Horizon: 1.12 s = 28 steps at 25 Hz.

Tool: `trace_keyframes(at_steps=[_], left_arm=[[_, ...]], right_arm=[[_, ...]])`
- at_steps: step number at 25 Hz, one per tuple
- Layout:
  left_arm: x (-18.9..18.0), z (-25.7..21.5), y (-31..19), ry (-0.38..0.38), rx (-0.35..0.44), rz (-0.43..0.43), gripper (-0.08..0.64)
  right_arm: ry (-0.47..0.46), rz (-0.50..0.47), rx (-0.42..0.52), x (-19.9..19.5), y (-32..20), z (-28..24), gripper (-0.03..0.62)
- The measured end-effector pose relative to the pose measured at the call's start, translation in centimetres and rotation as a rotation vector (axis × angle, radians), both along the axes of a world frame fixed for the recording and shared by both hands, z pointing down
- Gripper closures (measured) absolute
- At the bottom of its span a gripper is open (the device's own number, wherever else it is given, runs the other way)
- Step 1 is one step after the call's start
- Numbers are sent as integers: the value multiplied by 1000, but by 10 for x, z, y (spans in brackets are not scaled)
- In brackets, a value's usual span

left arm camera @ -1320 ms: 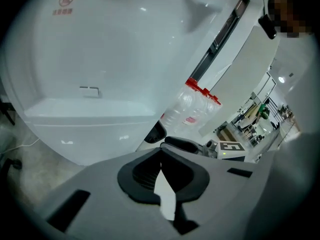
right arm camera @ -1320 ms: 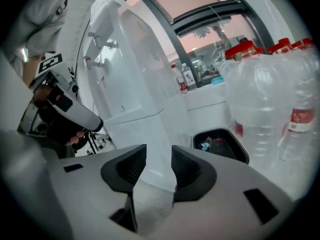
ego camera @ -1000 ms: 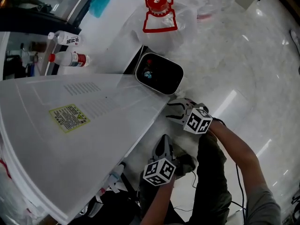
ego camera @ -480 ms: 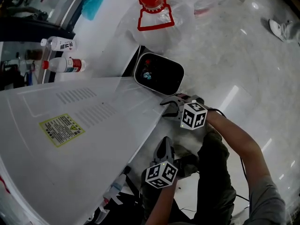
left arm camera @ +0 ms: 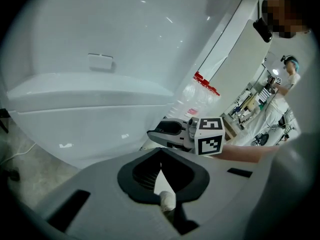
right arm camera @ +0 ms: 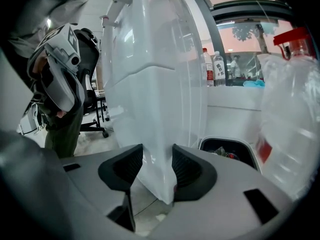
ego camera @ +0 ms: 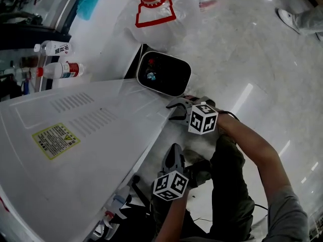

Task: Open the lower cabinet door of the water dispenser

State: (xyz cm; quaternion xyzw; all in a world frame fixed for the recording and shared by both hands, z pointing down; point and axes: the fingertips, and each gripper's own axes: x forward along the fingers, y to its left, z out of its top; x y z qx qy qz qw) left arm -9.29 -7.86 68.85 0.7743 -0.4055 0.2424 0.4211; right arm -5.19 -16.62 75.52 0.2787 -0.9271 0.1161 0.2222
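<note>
The white water dispenser [ego camera: 75, 150] fills the left of the head view, seen from above. My right gripper [ego camera: 174, 110] is at its front right corner. In the right gripper view the edge of the white lower cabinet door [right arm camera: 160, 109] stands upright between the jaws of that gripper [right arm camera: 156, 166]. The jaws are closing and both pads [right arm camera: 186, 170] touch the panel. My left gripper [ego camera: 173, 153] hangs lower in front of the dispenser, apart from it, shut with nothing in it [left arm camera: 161, 156]. From the left gripper view the right gripper [left arm camera: 165, 131] shows at the dispenser's [left arm camera: 100, 84] lower edge.
A black-lined waste bin [ego camera: 164, 74] stands just beyond the right gripper. Behind it is a large clear water jug with a red cap [ego camera: 151, 4]. Two small bottles [ego camera: 55, 69] stand on a ledge at the left. Glossy tiled floor [ego camera: 262, 59] lies to the right.
My right gripper has edged left onto the dispenser's front corner, nearer the bin. The left gripper has hardly moved. The head camera has shifted a little.
</note>
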Motion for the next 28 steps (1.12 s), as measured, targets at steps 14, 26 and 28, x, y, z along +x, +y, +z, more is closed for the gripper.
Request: trace_keyframes(at_steps=[14, 26, 28], left_arm=[[2, -17, 22, -2, -18, 28, 552], [2, -40, 40, 7, -32, 32, 552], [0, -42, 43, 2, -32, 32, 552]], right_arm=[[10, 177, -31, 5, 50, 0, 407], [21, 386, -108, -1, 115, -1, 407], [25, 384, -116, -3, 119, 0, 408]])
